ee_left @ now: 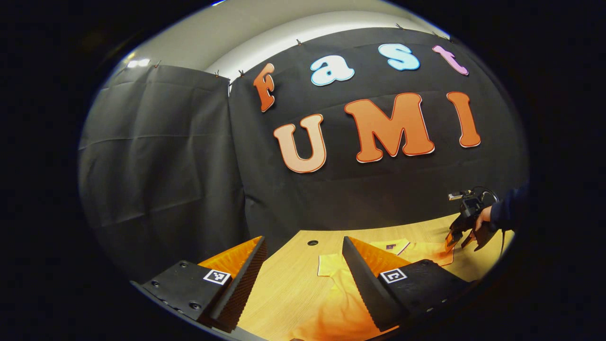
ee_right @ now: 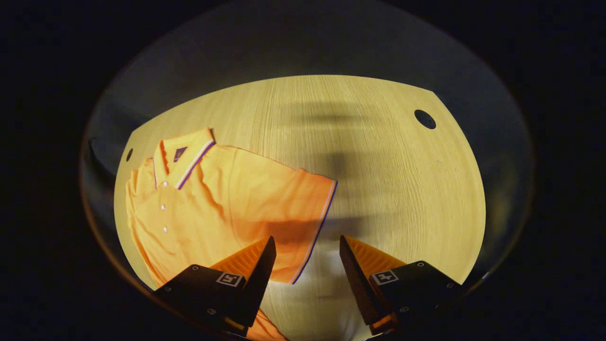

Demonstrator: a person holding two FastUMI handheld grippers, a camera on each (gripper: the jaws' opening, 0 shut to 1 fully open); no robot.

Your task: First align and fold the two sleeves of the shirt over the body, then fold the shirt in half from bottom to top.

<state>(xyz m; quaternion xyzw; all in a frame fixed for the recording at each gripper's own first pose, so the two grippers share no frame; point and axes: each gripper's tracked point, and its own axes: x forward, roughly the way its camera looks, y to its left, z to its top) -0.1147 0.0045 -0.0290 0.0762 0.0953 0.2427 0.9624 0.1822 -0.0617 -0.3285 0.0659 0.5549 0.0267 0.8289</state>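
An orange polo shirt (ee_right: 227, 199) lies flat on the wooden table (ee_right: 378, 166), collar toward the far left, buttons up. Its short sleeve (ee_right: 303, 208) with a striped cuff spreads out to the side. My right gripper (ee_right: 307, 239) hovers open just above that cuff, whose edge runs between the two fingers. In the left gripper view, the shirt (ee_left: 331, 293) lies below my left gripper (ee_left: 303, 240), which is open and held above the table with nothing between its fingers. The right gripper (ee_left: 461, 232) also appears there at the shirt's far sleeve, held by a hand (ee_left: 483, 219).
The table has round cable holes (ee_right: 424, 119) (ee_left: 312, 242). Black cloth walls (ee_left: 165, 166) stand close behind the table. Bare wood (ee_right: 402, 199) stretches to the right of the sleeve.
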